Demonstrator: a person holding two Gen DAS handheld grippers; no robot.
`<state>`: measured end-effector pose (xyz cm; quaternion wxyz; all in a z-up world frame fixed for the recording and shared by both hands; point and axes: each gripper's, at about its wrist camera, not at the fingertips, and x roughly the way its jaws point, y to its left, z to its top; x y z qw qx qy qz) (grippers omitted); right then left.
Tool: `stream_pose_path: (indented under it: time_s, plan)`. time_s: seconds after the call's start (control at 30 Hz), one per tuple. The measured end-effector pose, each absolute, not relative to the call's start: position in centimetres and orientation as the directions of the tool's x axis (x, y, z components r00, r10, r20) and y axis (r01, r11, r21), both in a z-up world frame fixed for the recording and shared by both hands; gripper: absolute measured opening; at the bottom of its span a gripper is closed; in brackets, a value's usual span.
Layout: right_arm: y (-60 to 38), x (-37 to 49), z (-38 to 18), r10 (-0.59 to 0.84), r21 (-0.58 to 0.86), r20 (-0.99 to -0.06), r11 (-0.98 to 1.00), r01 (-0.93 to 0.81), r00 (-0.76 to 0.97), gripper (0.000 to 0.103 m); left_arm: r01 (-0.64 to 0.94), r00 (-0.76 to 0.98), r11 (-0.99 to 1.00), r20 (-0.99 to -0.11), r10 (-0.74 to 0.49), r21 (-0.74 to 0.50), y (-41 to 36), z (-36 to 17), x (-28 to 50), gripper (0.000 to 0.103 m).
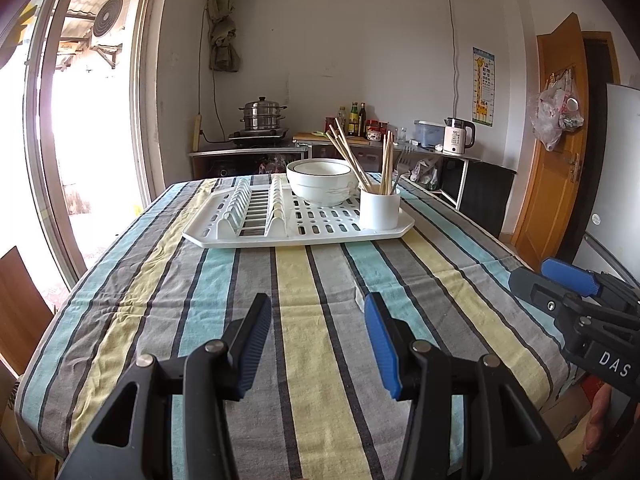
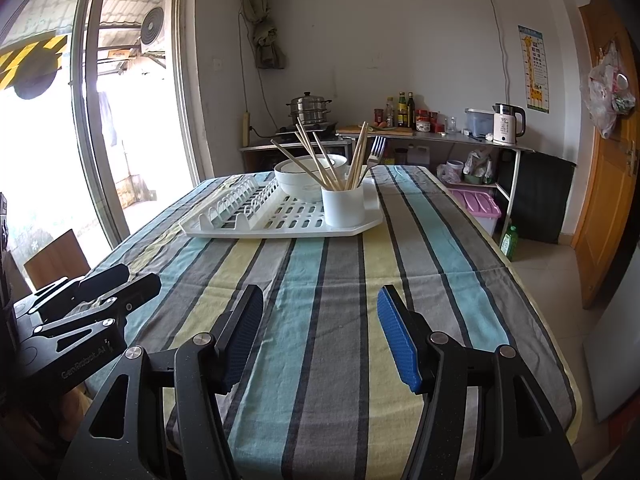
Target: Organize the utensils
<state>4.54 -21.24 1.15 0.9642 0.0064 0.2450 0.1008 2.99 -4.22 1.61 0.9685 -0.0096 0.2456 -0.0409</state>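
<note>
A white dish rack tray (image 1: pixel 224 236) (image 2: pixel 224 230) lies at the far end of the striped tablecloth. On it stand stacked white bowls (image 1: pixel 322 184) (image 2: pixel 298 178) and a white utensil cup (image 1: pixel 379 208) (image 2: pixel 344 206) that holds several wooden chopsticks (image 1: pixel 348 156) (image 2: pixel 320 160) and a metal fork (image 1: pixel 402 162) (image 2: pixel 374 154). My left gripper (image 1: pixel 318 312) hangs open over the near part of the table, nothing between its fingers. My right gripper (image 2: pixel 320 312) is open too, empty, beside the left one. Each gripper shows at the edge of the other's view.
The plate slots (image 1: pixel 256 208) on the tray's left hold nothing. Behind the table a counter carries a steamer pot (image 1: pixel 262 114), bottles (image 1: pixel 357 120) and a kettle (image 1: pixel 458 136). A wooden door (image 1: pixel 560 140) is at the right, a glass door at the left.
</note>
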Motion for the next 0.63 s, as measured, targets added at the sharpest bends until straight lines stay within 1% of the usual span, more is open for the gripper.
stream_pose_path:
  time_s: [0.27,0.63]
  plan:
    - [-21.20,4.41,1.06,0.197,0.059,-0.471,0.980,-0.192,0.860,0.060,0.075,0.875,0.997,-0.478,-0.076,-0.021,-4.51,1.46,2.93,0.051]
    - [-21.15,4.37,1.00,0.195,0.058,-0.472,0.980,-0.191,0.860,0.060,0.081,0.869,0.996,-0.486,-0.094,-0.048,-4.31,1.25,2.94,0.051]
